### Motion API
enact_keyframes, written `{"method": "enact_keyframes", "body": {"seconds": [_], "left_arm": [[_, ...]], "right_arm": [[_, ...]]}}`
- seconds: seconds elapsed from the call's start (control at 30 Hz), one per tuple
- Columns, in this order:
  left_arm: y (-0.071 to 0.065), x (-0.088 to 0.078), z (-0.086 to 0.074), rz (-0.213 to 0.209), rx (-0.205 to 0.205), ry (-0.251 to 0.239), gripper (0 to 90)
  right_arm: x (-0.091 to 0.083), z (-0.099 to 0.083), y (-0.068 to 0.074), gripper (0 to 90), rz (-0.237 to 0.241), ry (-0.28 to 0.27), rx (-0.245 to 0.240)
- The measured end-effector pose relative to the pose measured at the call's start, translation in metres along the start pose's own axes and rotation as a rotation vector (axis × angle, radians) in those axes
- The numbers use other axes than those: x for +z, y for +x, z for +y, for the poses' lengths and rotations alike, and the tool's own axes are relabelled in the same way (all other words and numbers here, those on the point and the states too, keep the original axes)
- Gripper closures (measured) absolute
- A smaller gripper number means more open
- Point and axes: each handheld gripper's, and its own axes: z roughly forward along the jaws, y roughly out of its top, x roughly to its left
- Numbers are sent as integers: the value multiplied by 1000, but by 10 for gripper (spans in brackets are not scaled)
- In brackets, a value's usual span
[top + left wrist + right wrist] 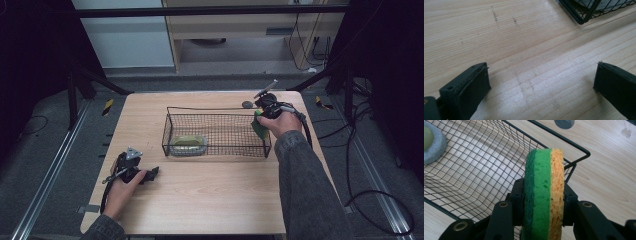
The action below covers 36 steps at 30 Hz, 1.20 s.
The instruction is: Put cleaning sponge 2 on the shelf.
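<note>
- Right gripper view: the right gripper (541, 205) has its two black jaws pressed tight on a sponge (544, 195). The sponge stands on its edge in the middle of the frame, green on its left side and orange on its right.
- Just behind the sponge is the corner of a black wire basket (486, 170). A grey and green thing (431, 145) lies inside it at the upper left of the frame.
- High view: the sponge (259, 126) hangs at the right end of the basket (215, 131), right by the rim.
- Left gripper view: the left gripper (541, 85) has its jaws wide apart with nothing between them, low over the bare wooden table (524, 37).
- I think the sponge could bump the wire rim and fall on the table, because it sits so near the corner.
</note>
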Motion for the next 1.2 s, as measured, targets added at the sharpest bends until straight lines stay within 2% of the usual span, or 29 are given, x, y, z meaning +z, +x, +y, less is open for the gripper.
{"method": "enact_keyframes", "body": {"seconds": [0.23, 0.6, 1.2], "left_arm": [[0, 0, 0, 0, 0, 0, 0], [0, 0, 0, 0, 0, 0, 0], [0, 0, 0, -1, 1, 0, 0]], "right_arm": [[8, -4, 1, 639, 4, 9, -9], [19, -9, 0, 638, 9, 28, 9], [29, -5, 8, 630, 9, 37, -3]]}}
